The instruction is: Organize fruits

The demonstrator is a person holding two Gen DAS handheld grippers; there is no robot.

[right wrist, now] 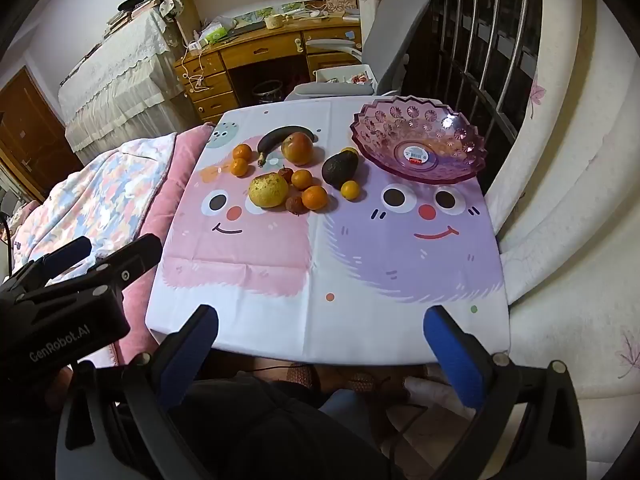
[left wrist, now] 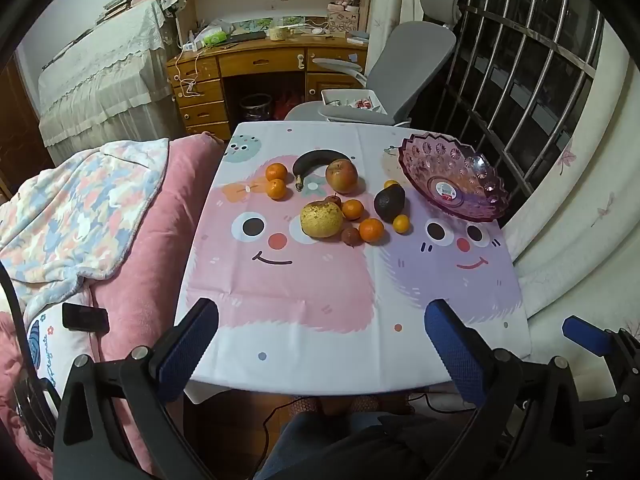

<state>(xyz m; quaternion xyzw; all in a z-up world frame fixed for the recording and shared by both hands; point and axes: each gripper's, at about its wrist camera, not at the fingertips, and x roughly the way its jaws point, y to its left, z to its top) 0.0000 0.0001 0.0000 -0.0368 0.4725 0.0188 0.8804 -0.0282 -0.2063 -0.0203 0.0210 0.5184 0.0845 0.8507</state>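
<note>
Left tongs wide, right tongs wide, purple bowl holding only a sticker, fruits beside it

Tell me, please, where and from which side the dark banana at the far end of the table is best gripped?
Probably the middle of the banana: it lies flat in an arch, stem end toward the near side, and its far, outer curve is free. Its other end sits against the red apple, so come down from above with an open claw, one finger beyond the arch and one inside it, clear of the apple.
</note>
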